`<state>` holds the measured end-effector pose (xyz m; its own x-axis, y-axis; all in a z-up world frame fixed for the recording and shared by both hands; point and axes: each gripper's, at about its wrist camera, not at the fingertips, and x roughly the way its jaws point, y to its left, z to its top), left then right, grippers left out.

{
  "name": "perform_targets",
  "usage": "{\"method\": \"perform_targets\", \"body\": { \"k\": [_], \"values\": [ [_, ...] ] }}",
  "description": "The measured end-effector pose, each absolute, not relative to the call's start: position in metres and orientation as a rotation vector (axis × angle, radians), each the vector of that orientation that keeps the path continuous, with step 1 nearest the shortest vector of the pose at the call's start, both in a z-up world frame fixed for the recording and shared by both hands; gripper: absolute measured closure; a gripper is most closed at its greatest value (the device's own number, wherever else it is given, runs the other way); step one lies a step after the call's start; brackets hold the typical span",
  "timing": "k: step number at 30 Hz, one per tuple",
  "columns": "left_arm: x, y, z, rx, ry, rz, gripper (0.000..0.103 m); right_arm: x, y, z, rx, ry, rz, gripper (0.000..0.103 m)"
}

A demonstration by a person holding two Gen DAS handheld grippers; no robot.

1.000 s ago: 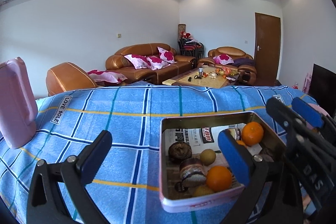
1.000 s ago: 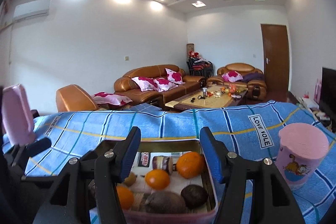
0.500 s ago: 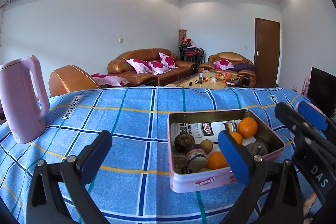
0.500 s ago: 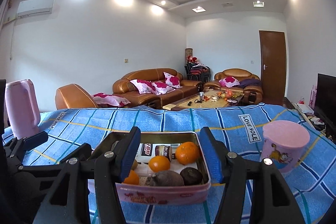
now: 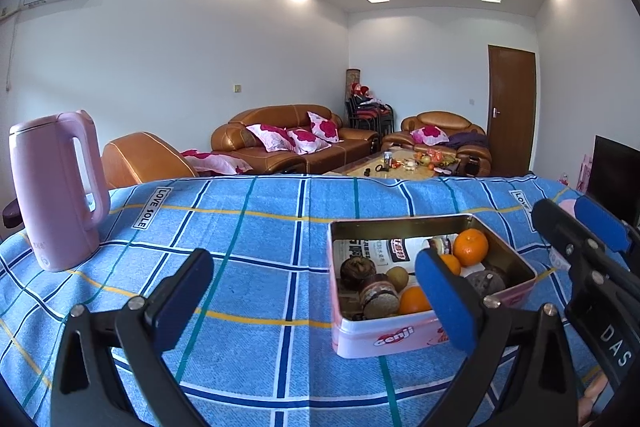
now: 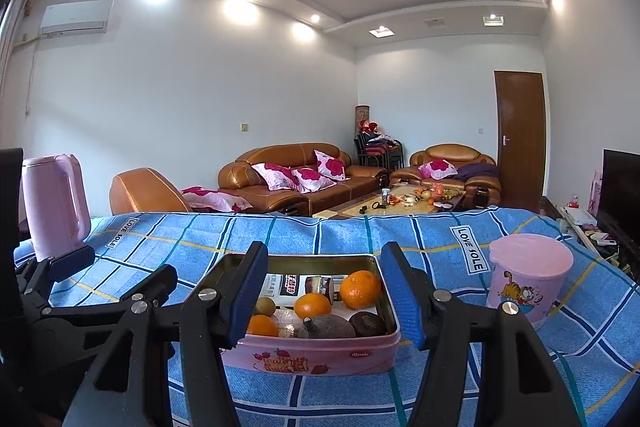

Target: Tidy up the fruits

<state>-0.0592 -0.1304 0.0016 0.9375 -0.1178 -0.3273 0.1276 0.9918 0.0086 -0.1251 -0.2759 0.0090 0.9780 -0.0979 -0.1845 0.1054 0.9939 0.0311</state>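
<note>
A pink tin [image 5: 400, 337] stands open on the blue checked cloth. It holds three oranges [image 5: 472, 247], a kiwi [image 5: 397, 278], dark round fruits and small cakes on printed paper. In the left wrist view my left gripper [image 5: 312, 301] is open wide, low over the cloth, with the tin just beyond its right finger. In the right wrist view my right gripper [image 6: 326, 293] is open and empty, short of the tin's near wall [image 6: 320, 351], with the oranges [image 6: 360, 289] showing beyond the gap. Each gripper also shows in the other's view, my right gripper [image 5: 580, 223] and my left gripper [image 6: 116, 269].
A pink kettle [image 5: 56, 187] stands at the table's left side. A pink lidded cup with a cartoon cat [image 6: 528, 275] stands right of the tin. Brown sofas and a low coffee table lie beyond the table's far edge.
Both grippers have drawn back from the tin, which now looks smaller and farther away. The kettle has come fully into the left wrist view. Neither gripper's jaws have changed.
</note>
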Motion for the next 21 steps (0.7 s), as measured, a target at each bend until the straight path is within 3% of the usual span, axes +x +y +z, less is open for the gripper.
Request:
{"method": "perform_targets", "body": {
  "k": [21],
  "values": [
    [-0.0557, -0.1315, 0.0016, 0.040, 0.351, -0.108, 0.000, -0.1230, -0.2767, 0.0081, 0.050, 0.191, -0.105, 0.042]
  ]
}}
